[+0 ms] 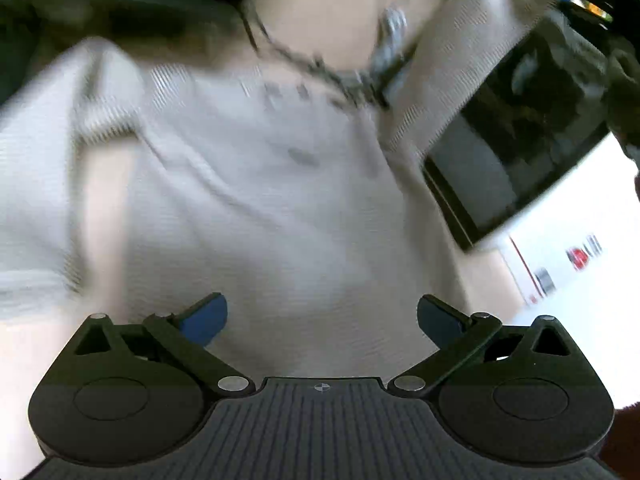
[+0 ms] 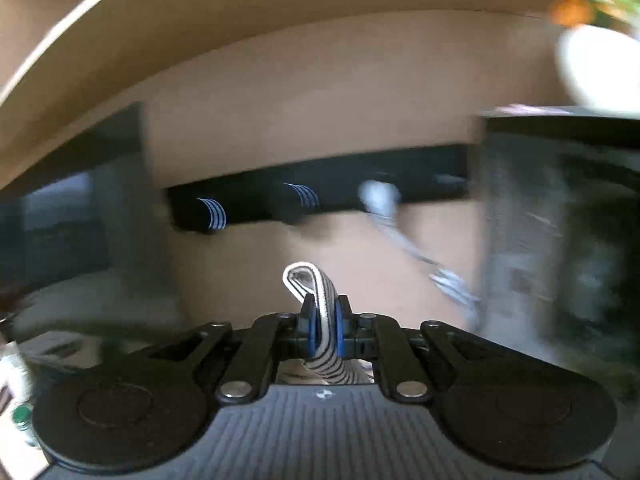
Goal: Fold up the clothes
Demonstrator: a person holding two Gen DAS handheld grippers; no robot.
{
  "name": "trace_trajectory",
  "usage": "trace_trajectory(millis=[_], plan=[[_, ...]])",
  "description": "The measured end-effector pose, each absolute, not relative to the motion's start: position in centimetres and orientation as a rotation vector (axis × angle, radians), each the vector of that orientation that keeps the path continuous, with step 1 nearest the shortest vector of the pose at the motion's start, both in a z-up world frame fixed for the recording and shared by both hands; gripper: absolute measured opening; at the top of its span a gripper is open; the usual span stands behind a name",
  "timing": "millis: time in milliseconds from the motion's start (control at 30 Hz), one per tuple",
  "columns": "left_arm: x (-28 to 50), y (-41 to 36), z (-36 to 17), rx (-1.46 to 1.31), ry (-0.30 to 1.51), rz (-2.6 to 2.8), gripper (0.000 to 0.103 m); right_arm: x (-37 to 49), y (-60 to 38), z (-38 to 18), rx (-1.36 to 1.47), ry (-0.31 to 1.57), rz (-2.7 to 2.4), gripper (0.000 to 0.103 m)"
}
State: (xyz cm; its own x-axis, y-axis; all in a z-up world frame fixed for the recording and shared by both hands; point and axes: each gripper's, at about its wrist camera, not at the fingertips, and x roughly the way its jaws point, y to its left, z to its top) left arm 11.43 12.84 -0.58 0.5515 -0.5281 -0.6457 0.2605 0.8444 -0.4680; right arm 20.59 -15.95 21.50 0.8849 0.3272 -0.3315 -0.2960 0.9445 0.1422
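Note:
My right gripper [image 2: 324, 322] is shut on a fold of black-and-white striped cloth [image 2: 320, 300]; the cloth loops up above the blue pads and trails down behind them. The rest of that garment is hidden. My left gripper [image 1: 322, 320] is open, its blue-tipped fingers [image 1: 206, 318] wide apart with nothing between them. It points at a person's torso in a light striped polo shirt [image 1: 248, 184], which fills the blurred left wrist view.
A dark screen [image 1: 520, 132] and a white box [image 1: 580, 248] lie to the right of the person. In the right wrist view a long black bar [image 2: 320, 196] hangs on a tan wall, a dark cabinet [image 2: 560, 240] stands right, a white lamp [image 2: 596, 64] above it.

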Motion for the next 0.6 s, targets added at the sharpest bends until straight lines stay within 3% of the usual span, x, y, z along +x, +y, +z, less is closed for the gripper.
trace_trajectory(millis=[200,433,600], plan=[[10.2,16.6,1.4,-0.147,0.792,-0.327,0.103,22.6,-8.7,18.5,0.012,0.434,0.431,0.000],[8.8,19.9,1.8,0.101,0.777,-0.197,0.103,23.6,-5.0,16.0,0.001,0.450,0.479,0.002],[8.1,19.8,0.1,0.293,0.784,-0.218,0.100,24.2,-6.0,13.2,-0.013,0.523,0.469,0.021]])
